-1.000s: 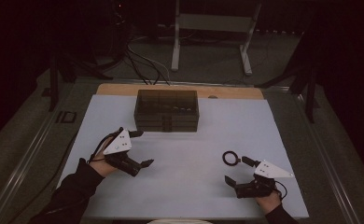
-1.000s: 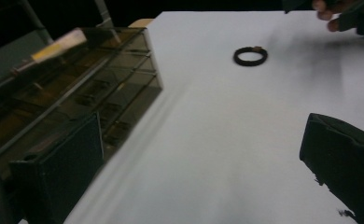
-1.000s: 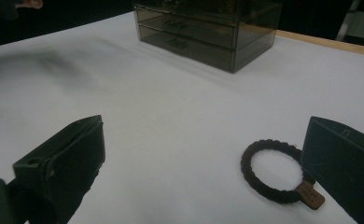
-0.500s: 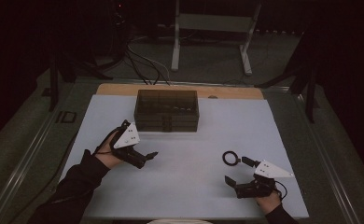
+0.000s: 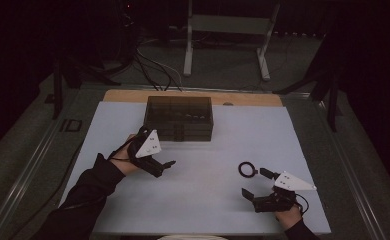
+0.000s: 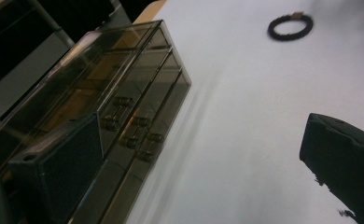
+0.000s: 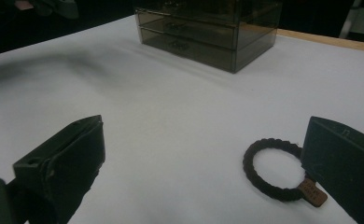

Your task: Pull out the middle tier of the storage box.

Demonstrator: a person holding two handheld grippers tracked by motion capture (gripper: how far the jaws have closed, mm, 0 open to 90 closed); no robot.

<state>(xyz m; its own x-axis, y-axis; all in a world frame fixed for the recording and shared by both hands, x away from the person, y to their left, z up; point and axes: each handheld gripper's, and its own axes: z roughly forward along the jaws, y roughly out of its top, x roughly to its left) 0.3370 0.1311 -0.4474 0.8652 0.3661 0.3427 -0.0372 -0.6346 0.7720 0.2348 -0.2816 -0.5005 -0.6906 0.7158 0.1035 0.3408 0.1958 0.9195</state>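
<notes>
Right hand-held gripper (image 7: 203,172) rests with jaws spread wide near the tabletop's (image 5: 203,200) front right corner, a black braided bracelet (image 7: 276,170) lying just beside one jaw. Light and pliant by the look of it, the band should pinch best across its cord, away from the small brown tag. Left hand-held gripper (image 5: 165,165), likewise released, hovers before the smoked acrylic drawer box (image 5: 179,118) near the rear edge; the drawers' contents are too dim to read.
</notes>
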